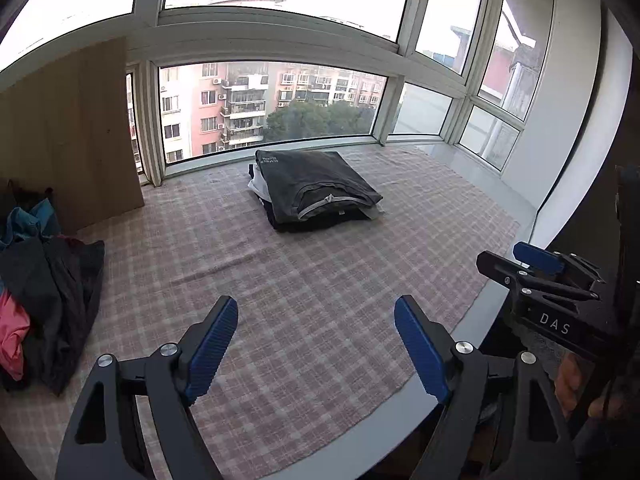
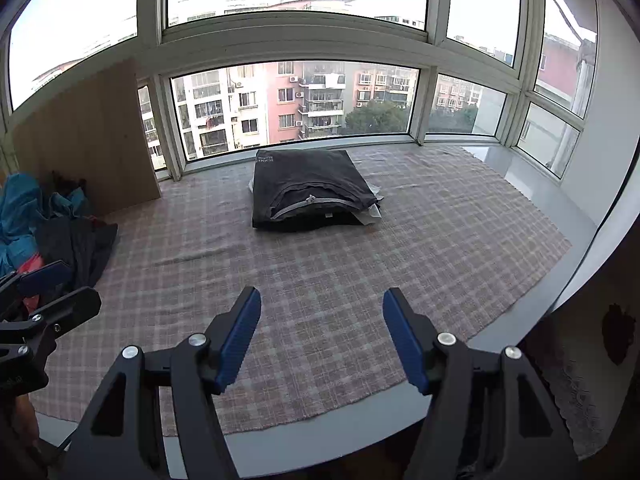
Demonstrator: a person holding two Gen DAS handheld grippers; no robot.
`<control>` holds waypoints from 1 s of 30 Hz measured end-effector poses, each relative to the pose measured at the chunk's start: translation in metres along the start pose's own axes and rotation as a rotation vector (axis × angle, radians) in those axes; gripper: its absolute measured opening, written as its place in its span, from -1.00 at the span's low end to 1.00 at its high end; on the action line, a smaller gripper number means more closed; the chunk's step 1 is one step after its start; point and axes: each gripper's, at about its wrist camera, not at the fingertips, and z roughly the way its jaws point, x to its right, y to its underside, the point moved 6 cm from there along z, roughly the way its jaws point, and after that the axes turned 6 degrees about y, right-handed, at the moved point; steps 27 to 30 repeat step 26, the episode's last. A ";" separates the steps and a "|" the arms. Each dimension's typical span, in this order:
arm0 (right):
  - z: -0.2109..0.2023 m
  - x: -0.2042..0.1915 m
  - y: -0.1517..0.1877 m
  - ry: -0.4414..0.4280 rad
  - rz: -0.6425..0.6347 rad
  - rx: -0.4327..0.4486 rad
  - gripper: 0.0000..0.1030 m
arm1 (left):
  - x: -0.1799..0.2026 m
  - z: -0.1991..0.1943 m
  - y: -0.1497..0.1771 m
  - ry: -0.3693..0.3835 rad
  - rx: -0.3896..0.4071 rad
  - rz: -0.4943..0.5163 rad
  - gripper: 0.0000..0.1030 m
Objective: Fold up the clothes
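Both claws are held above the near edge of a checked cloth (image 1: 320, 280) that is spread over the table by the window. The left claw (image 1: 316, 344) is seen wide open with nothing between its blue pads; the right claw (image 2: 322, 340) is likewise open and empty. A folded dark garment (image 2: 312, 192) is laid on a stack at the far middle of the cloth, and unfolded clothes (image 1: 44, 288) are heaped at the left edge

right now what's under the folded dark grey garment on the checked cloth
Under the folded dark grey garment lie more folded pieces: a darker layer and a white one sticking out at the right. How many are stacked is hidden.
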 end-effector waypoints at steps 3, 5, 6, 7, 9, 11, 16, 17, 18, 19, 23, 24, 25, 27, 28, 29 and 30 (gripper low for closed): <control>-0.001 -0.001 0.001 -0.002 -0.003 -0.002 0.22 | -0.001 -0.004 0.002 -0.023 0.004 0.005 0.54; -0.001 -0.002 0.001 -0.004 -0.007 -0.004 0.22 | -0.001 -0.006 0.003 -0.029 0.002 0.007 0.54; -0.001 -0.003 0.002 -0.007 -0.009 -0.007 0.22 | -0.001 -0.006 0.003 -0.027 0.000 0.007 0.54; -0.001 -0.004 0.002 -0.009 -0.012 -0.010 0.22 | -0.001 -0.007 0.004 -0.025 -0.002 0.006 0.54; -0.002 -0.007 0.003 -0.012 -0.018 -0.012 0.22 | -0.002 -0.007 0.005 -0.030 -0.001 0.007 0.54; -0.002 -0.009 0.002 -0.012 -0.025 -0.010 0.22 | -0.002 -0.008 0.005 -0.034 0.000 0.012 0.54; 0.000 -0.010 0.001 -0.010 -0.032 -0.009 0.22 | -0.003 -0.009 0.002 -0.036 0.013 0.012 0.54; 0.000 -0.010 0.001 -0.010 -0.033 -0.010 0.22 | -0.003 -0.010 0.001 -0.036 0.017 0.012 0.54; 0.001 -0.010 0.000 -0.011 -0.034 -0.012 0.22 | -0.003 -0.010 0.000 -0.037 0.020 0.012 0.54; 0.002 -0.011 0.000 -0.011 -0.034 -0.014 0.22 | -0.003 -0.009 0.000 -0.038 0.021 0.013 0.54; 0.006 -0.011 -0.001 -0.007 -0.037 -0.019 0.22 | -0.003 -0.006 -0.001 -0.042 0.019 0.015 0.54; 0.007 -0.010 -0.001 -0.006 -0.038 -0.019 0.22 | -0.003 -0.005 -0.002 -0.043 0.018 0.018 0.54; 0.007 -0.010 -0.001 -0.004 -0.038 -0.019 0.22 | -0.002 -0.004 -0.002 -0.043 0.016 0.021 0.54; 0.008 -0.010 -0.002 -0.004 -0.038 -0.021 0.22 | -0.001 -0.004 -0.002 -0.045 0.019 0.027 0.54; 0.008 -0.010 -0.002 -0.004 -0.038 -0.021 0.22 | -0.001 -0.004 -0.002 -0.045 0.019 0.027 0.54; 0.008 -0.010 -0.002 -0.004 -0.038 -0.021 0.22 | -0.001 -0.004 -0.002 -0.045 0.019 0.027 0.54; 0.008 -0.010 -0.002 -0.004 -0.038 -0.021 0.22 | -0.001 -0.004 -0.002 -0.045 0.019 0.027 0.54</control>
